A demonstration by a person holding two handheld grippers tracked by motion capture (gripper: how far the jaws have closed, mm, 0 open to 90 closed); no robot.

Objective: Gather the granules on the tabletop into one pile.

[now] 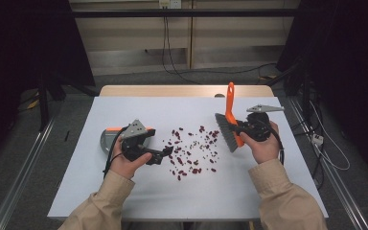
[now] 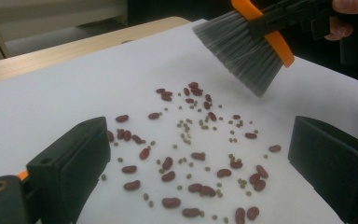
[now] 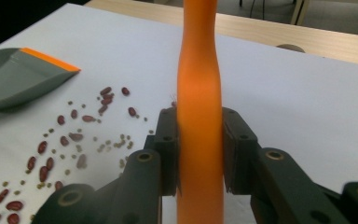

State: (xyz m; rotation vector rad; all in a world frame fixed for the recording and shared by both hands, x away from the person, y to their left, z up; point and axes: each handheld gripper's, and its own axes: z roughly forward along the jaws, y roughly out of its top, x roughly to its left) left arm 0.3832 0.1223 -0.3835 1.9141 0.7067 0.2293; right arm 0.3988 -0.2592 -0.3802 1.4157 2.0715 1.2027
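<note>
Right tongs [image 1: 242, 127] clamped on brush [image 1: 229, 125] handle, bristles just right of scattered beans [image 1: 191, 149]. Left tongs [image 1: 165, 154] wide, empty; dustpan [image 1: 109, 139] on surface [image 1: 124, 196] left of beans.

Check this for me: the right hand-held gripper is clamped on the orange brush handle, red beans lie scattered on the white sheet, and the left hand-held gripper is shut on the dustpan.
One part is wrong. The left hand-held gripper is open and holds nothing, as the left gripper view shows; the dustpan lies apart on the white sheet. The rest stands: the right hand-held gripper clamps the brush by its orange handle, and the beans are scattered.
</note>
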